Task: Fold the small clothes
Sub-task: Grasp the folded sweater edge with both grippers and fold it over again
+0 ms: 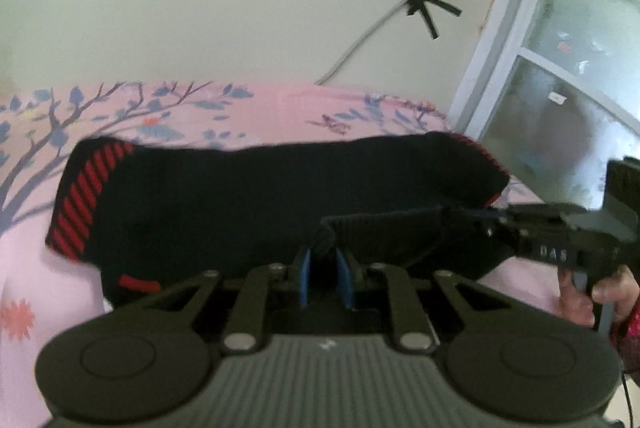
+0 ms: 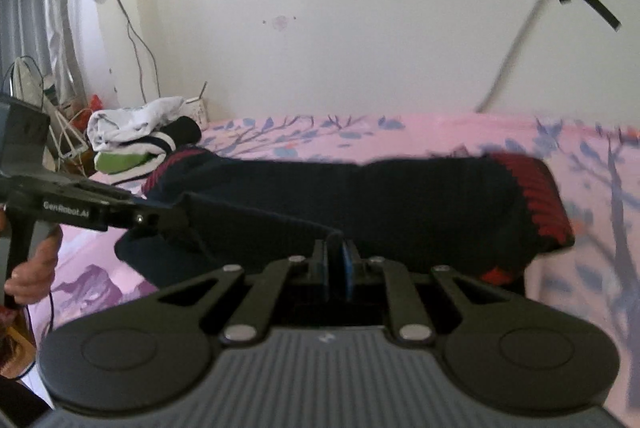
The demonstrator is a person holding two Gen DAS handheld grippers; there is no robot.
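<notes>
The dark sweater (image 1: 248, 195) is spread on the pink sheet (image 1: 168, 107), its near hem pinched by both the left tongs (image 1: 325, 270) and right tongs (image 2: 338, 260).

1. I count 1 black garment with red-striped cuffs (image 1: 248, 195).
2. I see 2 tools: left tool (image 1: 325, 274), right tool (image 2: 338, 270).
3. 1 pile of folded clothes (image 2: 136, 139).
4. 1 pink floral bed (image 2: 400, 135).

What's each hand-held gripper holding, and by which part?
Both are shut on the black knitted garment with red-striped cuffs: left hand-held gripper and right hand-held gripper each pinch its near ribbed edge.
</notes>
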